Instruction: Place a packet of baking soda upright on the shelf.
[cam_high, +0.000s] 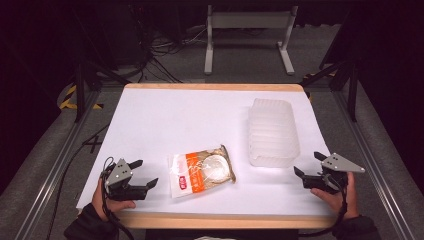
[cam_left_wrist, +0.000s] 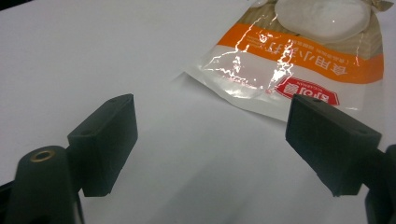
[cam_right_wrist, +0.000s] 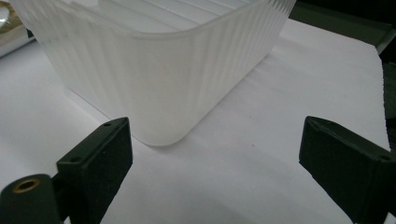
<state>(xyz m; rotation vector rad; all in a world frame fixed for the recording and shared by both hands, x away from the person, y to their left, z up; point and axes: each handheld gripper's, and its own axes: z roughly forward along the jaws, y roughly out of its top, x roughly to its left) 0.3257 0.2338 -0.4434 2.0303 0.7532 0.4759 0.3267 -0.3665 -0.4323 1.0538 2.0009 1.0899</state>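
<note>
Left gripper (cam_high: 142, 175) spread, empty; packet (cam_high: 201, 170) just beside at 3 o'clock, long axis slanting 8-to-2. Right gripper (cam_high: 309, 168) spread, empty, farther off; tub (cam_high: 272, 131) at its 11 o'clock.

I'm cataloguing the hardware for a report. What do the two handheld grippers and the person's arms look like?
Both the left gripper and the right gripper are black, each with two blocky, flat-faced jaws and a grey three-cornered plate on top. A round brass-coloured insert sits near a jaw base in both gripper views. A black cable trails from each gripper back past the wrist. The person wears dark sleeves.
</note>
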